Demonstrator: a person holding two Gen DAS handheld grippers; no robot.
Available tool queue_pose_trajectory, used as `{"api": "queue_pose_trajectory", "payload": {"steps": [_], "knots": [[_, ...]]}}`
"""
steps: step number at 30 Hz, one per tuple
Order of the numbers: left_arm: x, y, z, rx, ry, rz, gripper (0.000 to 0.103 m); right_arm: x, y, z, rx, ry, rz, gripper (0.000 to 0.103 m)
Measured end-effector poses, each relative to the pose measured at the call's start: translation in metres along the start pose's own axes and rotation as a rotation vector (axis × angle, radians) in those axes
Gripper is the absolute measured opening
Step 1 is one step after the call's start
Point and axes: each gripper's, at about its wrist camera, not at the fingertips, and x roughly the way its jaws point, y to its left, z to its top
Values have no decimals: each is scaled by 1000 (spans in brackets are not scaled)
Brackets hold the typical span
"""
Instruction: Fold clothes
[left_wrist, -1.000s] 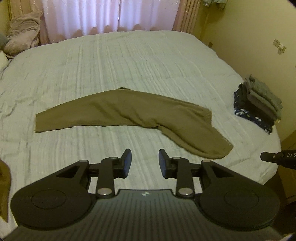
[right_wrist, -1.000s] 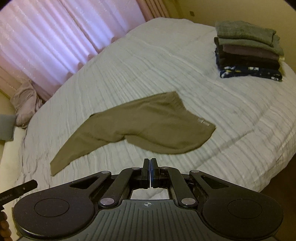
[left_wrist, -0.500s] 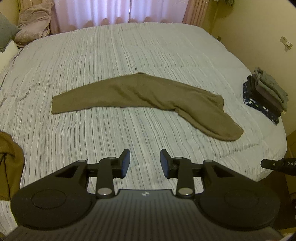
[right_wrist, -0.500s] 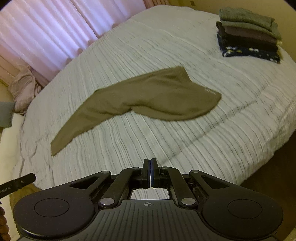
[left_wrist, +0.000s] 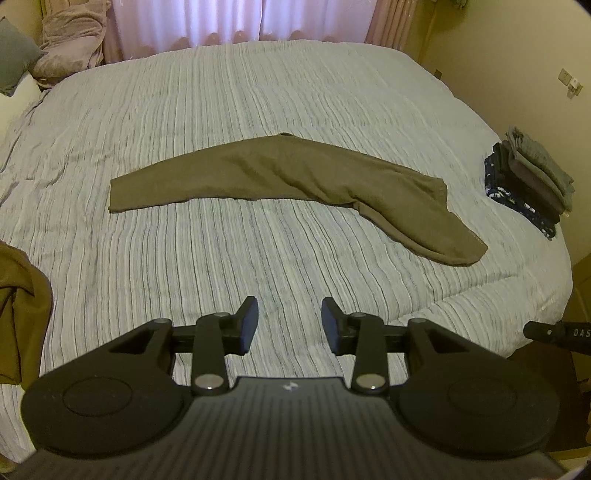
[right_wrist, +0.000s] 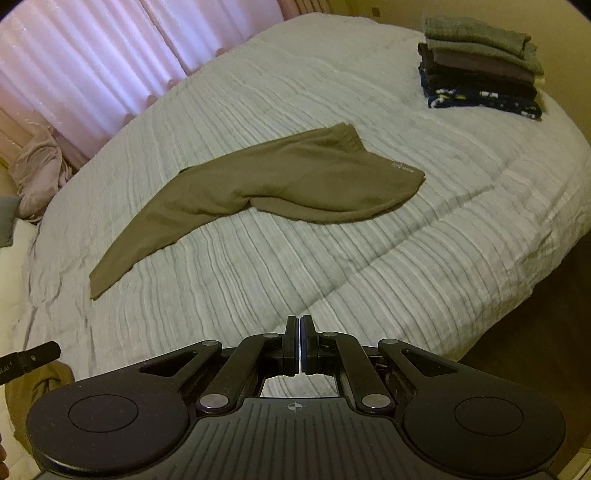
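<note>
Olive-brown trousers (left_wrist: 288, 177) lie folded lengthwise in a long curved strip across the middle of the striped bed cover (left_wrist: 258, 92); they also show in the right wrist view (right_wrist: 280, 181). My left gripper (left_wrist: 290, 317) is open and empty above the near part of the bed, well short of the trousers. My right gripper (right_wrist: 299, 325) is shut and empty, held over the bed's near edge, apart from the trousers.
A stack of folded clothes (left_wrist: 532, 181) sits at the bed's right edge, also in the right wrist view (right_wrist: 480, 66). Another olive-brown garment (left_wrist: 22, 306) hangs at the left edge. A pink blanket (left_wrist: 70, 40) lies by the curtains. A wall is on the right.
Both grippers have drawn back and risen from the trousers, so more of the bed shows. The trousers lie still. The jaws have not changed.
</note>
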Motion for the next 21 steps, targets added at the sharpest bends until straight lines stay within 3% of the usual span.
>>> {"api": "queue_pose_trajectory", "payload": {"steps": [10,14,21], "knots": [[23,-30,20,12,11,-2,34,9,-27,29,14,-6,-13,3],[40,-45,32,-21,17,13,34,18,-37,56,-38,-12,-23,3],[66,-76,62,-77,11,55,34,47,-52,116,-134,30,35,3]]}}
